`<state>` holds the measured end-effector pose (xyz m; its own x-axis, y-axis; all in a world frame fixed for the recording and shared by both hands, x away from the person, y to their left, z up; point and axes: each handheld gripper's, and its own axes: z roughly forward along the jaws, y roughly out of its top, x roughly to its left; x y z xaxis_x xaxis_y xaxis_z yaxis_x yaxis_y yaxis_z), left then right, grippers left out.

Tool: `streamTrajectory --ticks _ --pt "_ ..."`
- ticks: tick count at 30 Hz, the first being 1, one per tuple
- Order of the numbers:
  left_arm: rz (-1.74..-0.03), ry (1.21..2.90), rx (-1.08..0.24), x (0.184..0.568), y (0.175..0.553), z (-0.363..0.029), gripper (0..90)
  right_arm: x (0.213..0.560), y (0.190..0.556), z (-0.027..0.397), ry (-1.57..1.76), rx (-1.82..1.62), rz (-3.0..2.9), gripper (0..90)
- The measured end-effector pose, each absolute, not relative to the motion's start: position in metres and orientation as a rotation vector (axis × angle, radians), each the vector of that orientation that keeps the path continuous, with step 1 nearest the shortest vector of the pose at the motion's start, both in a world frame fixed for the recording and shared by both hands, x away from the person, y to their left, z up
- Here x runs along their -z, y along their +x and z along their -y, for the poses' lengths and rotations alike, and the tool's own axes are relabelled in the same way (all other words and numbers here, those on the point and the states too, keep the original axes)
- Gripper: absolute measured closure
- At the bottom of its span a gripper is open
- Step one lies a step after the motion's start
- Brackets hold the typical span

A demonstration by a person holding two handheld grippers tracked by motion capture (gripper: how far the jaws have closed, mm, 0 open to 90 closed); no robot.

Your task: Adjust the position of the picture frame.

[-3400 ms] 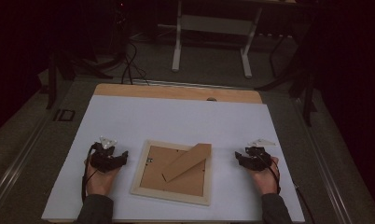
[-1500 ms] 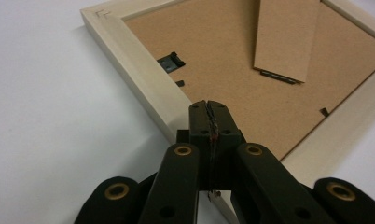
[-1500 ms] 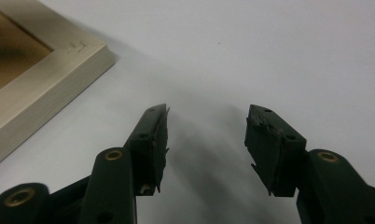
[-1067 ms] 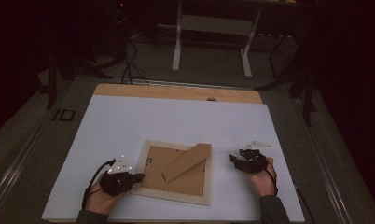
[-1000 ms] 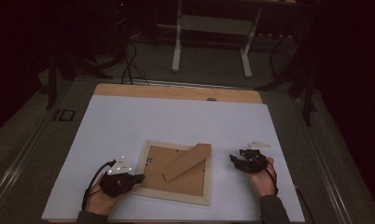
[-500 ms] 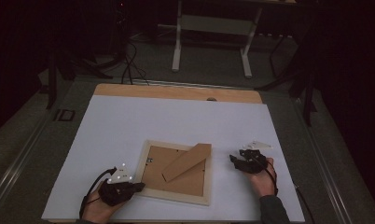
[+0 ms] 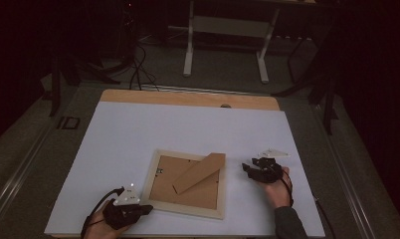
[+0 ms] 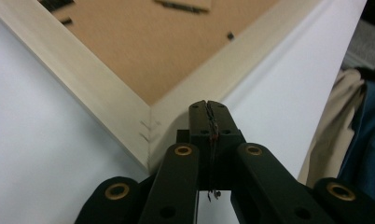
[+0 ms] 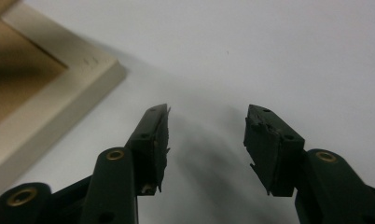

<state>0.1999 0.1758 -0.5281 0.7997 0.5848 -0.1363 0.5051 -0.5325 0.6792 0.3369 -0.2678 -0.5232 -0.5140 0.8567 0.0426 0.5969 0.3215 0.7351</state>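
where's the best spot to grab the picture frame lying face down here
Likely the near-left corner of the picture frame, coming in low from the table's near-left side. It lies flat with its backing up and stand raised, so only the pale wooden rim offers an edge. The shut left gripper already sits at that corner.

Dim room, dark at far edges; the white table [image 7: 188, 129] catches most light, soft shadows, gripper views blurred up close
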Motion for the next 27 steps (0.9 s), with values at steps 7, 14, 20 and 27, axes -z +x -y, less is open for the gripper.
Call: streamTrajectory --ticks 7,14,20,27 --pt "-0.788 2.262 -0.122 0.531 0.199 -0.173 90.0 0.521 0.343 0.26 1.324 -1.088 -2.223 54.1" --pt "-0.781 2.279 -0.131 0.532 0.2 -0.17 90.0 0.523 0.348 0.246 1.317 -1.148 -2.231 78.1" --pt "-0.782 2.28 -0.137 0.532 0.201 -0.168 90.0 0.521 0.353 0.231 1.291 -1.185 -2.261 89.5" --pt "-0.791 2.274 -0.147 0.532 0.204 -0.167 90.0 0.521 0.361 0.219 1.268 -1.154 -2.282 89.7"
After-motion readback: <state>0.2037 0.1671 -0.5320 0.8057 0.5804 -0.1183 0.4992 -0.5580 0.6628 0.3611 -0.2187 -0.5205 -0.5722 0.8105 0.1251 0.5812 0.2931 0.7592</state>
